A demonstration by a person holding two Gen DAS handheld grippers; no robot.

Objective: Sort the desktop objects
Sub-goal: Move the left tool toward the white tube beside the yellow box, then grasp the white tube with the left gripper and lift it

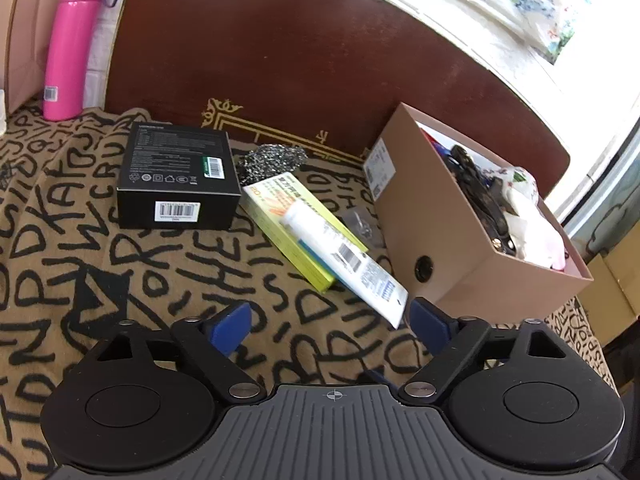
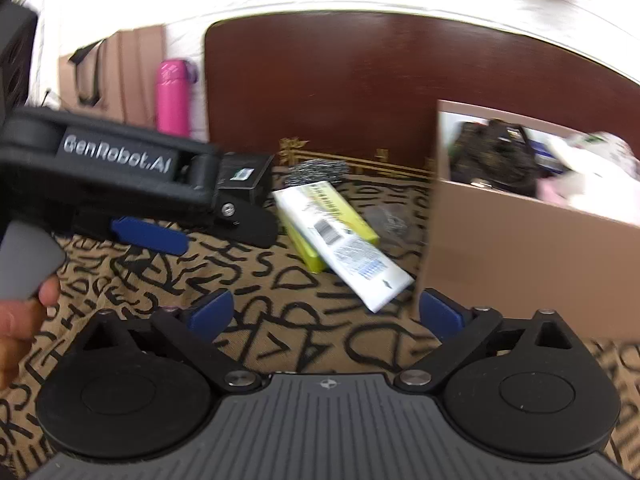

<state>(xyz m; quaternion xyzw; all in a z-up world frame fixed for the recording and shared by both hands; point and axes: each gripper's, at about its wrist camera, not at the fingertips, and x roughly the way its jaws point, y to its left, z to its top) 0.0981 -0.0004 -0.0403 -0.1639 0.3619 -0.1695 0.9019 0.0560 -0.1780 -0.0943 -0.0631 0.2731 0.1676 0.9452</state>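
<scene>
The left gripper point(image 1: 328, 322) hangs with its blue-padded jaws wide apart and nothing between them, low over the lettered brown-and-black cloth point(image 1: 100, 248). The right gripper point(image 2: 326, 314) is likewise spread wide and holds nothing; in its view the left gripper appears from the side at the left edge, with the person's left hand point(image 2: 22, 320) on its grey handle.

Just ahead of both grippers lies a white tube point(image 1: 340, 252), flat end nearest, resting diagonally across a yellow-green carton point(image 1: 298, 236). Its flat end sits close to the left gripper's right pad.

Beyond the carton, a metal scouring pad point(image 1: 270, 162) lies on the cloth. To the left, touching the carton's far corner, stands a black retail box point(image 1: 176, 178) with barcode labels.

To the right, an open cardboard box point(image 1: 440, 236) holds dark and white items, not identifiable. A small clear packet point(image 1: 362, 222) lies between carton and cardboard box.

At far left, a pink flask point(image 1: 70, 46) stands upright against the wall. A dark red headboard point(image 1: 320, 60) rises behind the cloth.
</scene>
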